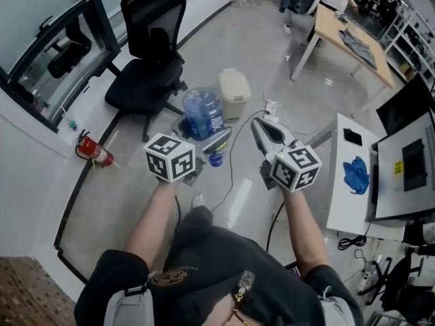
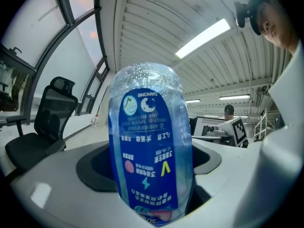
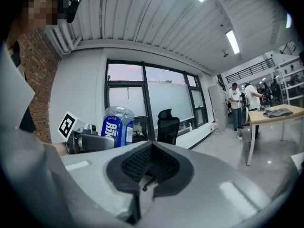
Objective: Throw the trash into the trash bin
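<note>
My left gripper (image 1: 212, 145) is shut on a clear plastic bottle (image 1: 202, 114) with a blue label. In the left gripper view the bottle (image 2: 149, 141) fills the middle and stands upside down between the white jaws of the left gripper (image 2: 149, 196). A beige trash bin (image 1: 234, 94) with a lid stands on the floor just beyond the bottle. To the right of the bottle, my right gripper (image 1: 258, 124) is shut with nothing in it. Its black pads (image 3: 142, 163) meet in the right gripper view, where the bottle (image 3: 116, 125) shows to the left.
A black office chair (image 1: 149, 60) stands left of the bin. A red fire extinguisher (image 1: 94, 151) lies by the window wall. A white desk (image 1: 343, 202) with a blue glove (image 1: 355, 174) is at the right. A wooden table (image 1: 350, 36) and people are farther back.
</note>
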Available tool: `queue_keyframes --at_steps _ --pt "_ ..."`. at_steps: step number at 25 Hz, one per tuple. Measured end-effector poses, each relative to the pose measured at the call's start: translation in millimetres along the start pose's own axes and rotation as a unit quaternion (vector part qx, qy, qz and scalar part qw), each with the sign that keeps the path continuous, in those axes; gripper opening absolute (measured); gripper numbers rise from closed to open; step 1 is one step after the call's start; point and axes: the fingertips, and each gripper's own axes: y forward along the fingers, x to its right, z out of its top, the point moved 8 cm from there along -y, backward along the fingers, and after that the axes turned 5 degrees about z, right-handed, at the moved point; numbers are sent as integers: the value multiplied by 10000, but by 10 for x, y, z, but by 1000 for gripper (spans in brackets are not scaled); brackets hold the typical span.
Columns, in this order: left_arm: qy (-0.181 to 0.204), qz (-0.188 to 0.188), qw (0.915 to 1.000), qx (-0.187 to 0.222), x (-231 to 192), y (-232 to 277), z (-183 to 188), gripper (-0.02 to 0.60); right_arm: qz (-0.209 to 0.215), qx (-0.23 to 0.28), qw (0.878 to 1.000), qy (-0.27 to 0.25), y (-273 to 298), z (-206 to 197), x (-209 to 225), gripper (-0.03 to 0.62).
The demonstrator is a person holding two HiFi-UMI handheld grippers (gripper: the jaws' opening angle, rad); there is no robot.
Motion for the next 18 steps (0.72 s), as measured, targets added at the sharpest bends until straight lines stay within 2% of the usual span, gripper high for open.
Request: queue_keyframes --at_steps 9,18 --pt "-160 -249 9994 -152 -962 532 265 434 -270 -247 9993 -72 975 233 415 3" --pt "-365 -284 9981 -404 -1389 1150 223 434 -367 -345 9987 73 1437 237 972 2"
